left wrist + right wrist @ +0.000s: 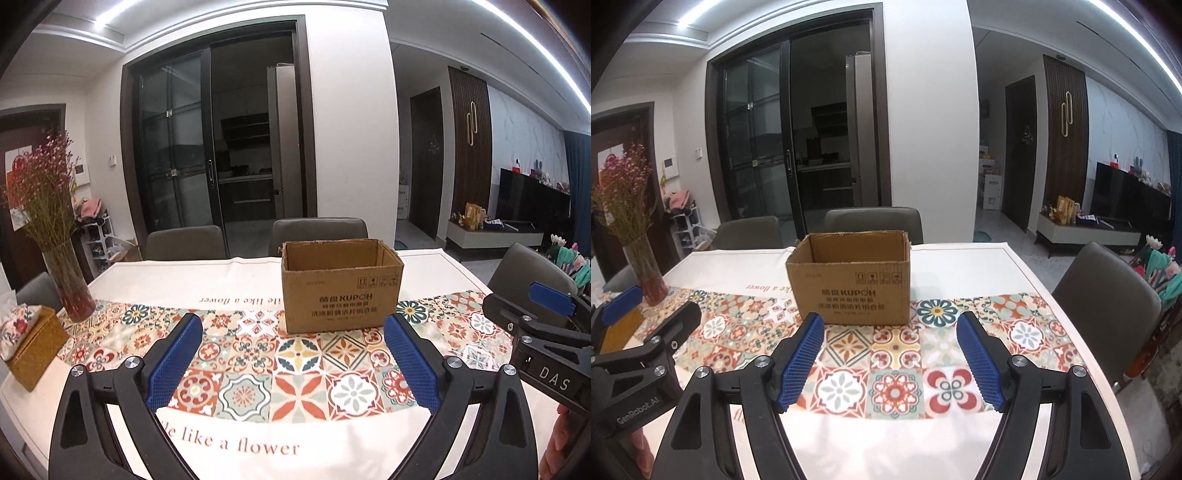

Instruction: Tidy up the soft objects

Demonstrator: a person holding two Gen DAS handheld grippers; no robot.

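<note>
An open brown cardboard box (341,286) stands upright on the patterned tablecloth near the table's middle; it also shows in the right wrist view (851,278). What lies inside it is hidden. My left gripper (293,332) is open and empty, held above the cloth just in front of the box. My right gripper (890,328) is open and empty, also in front of the box. The right gripper shows at the right edge of the left wrist view (546,325). The left gripper shows at the left edge of the right wrist view (642,332). No soft object shows on the table.
A glass vase of dried pink flowers (70,284) stands at the table's left. A woven tissue box with a floral cover (31,343) sits beside it. Grey chairs (319,230) stand behind the table and one at its right side (1108,295).
</note>
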